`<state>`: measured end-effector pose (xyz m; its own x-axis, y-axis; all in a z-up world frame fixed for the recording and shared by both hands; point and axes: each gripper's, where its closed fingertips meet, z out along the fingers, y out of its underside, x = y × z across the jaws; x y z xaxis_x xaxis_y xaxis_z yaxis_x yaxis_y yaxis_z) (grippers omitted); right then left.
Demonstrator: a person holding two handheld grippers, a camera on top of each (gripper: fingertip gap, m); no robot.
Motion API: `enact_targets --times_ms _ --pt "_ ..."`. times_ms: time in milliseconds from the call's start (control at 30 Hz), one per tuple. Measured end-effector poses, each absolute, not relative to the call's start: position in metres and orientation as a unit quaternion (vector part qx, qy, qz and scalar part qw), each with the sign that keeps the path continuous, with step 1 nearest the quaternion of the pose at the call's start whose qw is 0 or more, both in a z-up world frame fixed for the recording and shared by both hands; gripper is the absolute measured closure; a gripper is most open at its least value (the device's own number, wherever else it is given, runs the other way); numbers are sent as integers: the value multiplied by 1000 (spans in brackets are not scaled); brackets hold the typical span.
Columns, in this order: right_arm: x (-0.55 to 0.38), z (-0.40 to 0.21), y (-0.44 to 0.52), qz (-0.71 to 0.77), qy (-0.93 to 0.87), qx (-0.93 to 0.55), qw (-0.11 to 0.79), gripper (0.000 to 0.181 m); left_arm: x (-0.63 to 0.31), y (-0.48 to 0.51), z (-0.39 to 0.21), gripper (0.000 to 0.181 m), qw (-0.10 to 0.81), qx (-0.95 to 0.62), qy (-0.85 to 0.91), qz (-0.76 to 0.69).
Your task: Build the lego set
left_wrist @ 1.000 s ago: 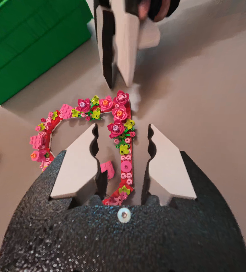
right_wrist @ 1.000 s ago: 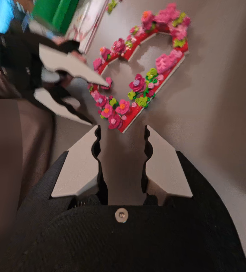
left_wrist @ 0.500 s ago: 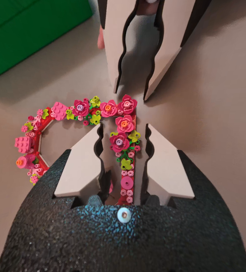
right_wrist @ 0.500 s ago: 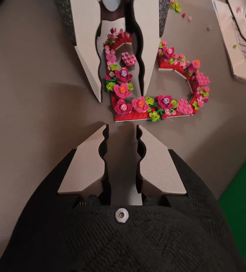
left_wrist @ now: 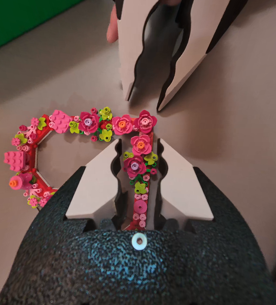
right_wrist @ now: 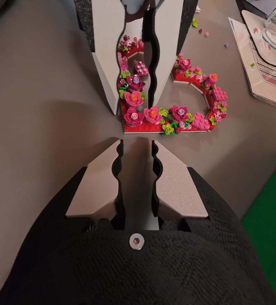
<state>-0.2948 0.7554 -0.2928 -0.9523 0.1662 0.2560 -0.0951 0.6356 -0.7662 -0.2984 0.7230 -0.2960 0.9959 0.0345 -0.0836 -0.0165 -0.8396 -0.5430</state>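
A red heart-shaped lego frame (left_wrist: 35, 143) covered in pink flowers and lime leaves lies flat on the grey table; it also shows in the right wrist view (right_wrist: 144, 127). My left gripper (left_wrist: 139, 142) is open and straddles the frame's straight side, one finger close on each side; from the front it shows in the right wrist view (right_wrist: 134, 110). My right gripper (right_wrist: 136, 142) is open with a narrow gap and empty, its tips on the table just short of the heart's corner. It faces the left one (left_wrist: 142, 104). A loose pink brick (right_wrist: 140, 68) lies inside the heart.
A green box (left_wrist: 18, 19) stands at the far left and shows in the right wrist view (right_wrist: 274, 222) at the right. A stack of paper and packaging (right_wrist: 266, 69) lies behind the heart. Several small loose pieces (right_wrist: 200, 30) are scattered near it. About 4 centimetres separates my left fingertips from my right.
My left gripper slid forward along the frame's side and its jaws narrowed around it. My right gripper swung round to face the heart's corner, came closer and narrowed its jaws.
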Motion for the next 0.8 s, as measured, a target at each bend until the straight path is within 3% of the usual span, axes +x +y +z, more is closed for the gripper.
enact_targets --times_ms 300,800 --pt "-290 -292 753 428 -890 -11 160 151 -300 725 -298 157 289 -955 23 55" --pt "-289 -293 748 424 -891 -30 157 153 -299 726 -300 158 290 -956 36 34"
